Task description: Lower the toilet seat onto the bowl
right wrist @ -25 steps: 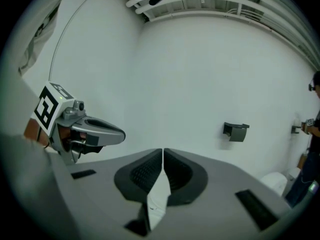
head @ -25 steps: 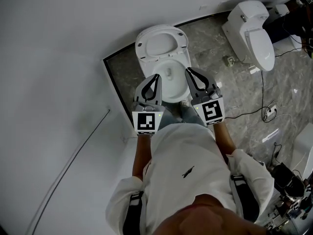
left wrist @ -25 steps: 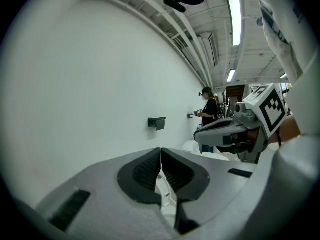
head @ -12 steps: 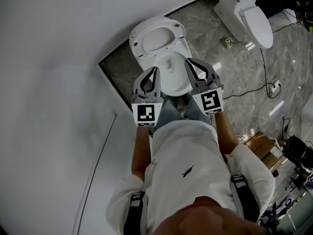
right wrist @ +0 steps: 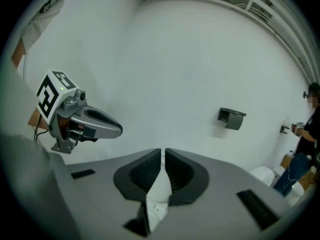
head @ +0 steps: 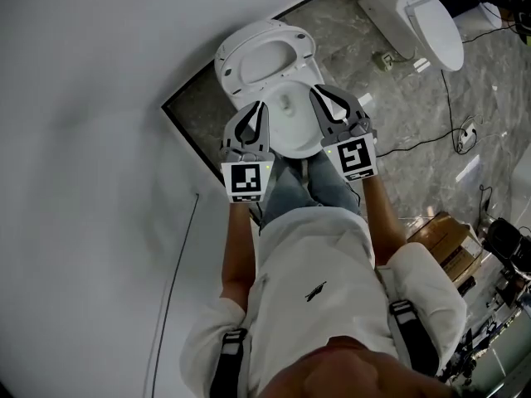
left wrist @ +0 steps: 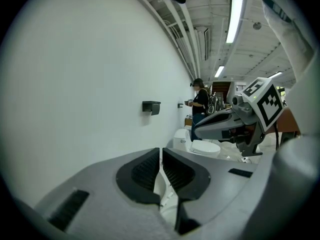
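Observation:
The white toilet stands against the wall, its seat [head: 264,56] raised and leaning back above the open bowl [head: 290,131]. My left gripper [head: 258,108] hovers over the bowl's left rim, shut with nothing in it. Over the right rim, my right gripper [head: 319,93] is likewise shut and empty. In the left gripper view the left gripper [left wrist: 161,150] has its pads together, with the right gripper [left wrist: 230,123] alongside. The right gripper view shows the right gripper [right wrist: 163,152] closed, white porcelain [right wrist: 160,194] below it, and the left gripper [right wrist: 82,120] beside it.
A second toilet [head: 415,15] stands at the upper right on the marble floor [head: 398,114]. Cables [head: 448,135] cross the floor; a cardboard box [head: 444,243] sits lower right. A paper holder [right wrist: 231,118] hangs on the wall. A person [left wrist: 200,101] stands far off.
Both grippers have sunk and moved forward, closer to the bowl, and stayed shut. The seat stays raised.

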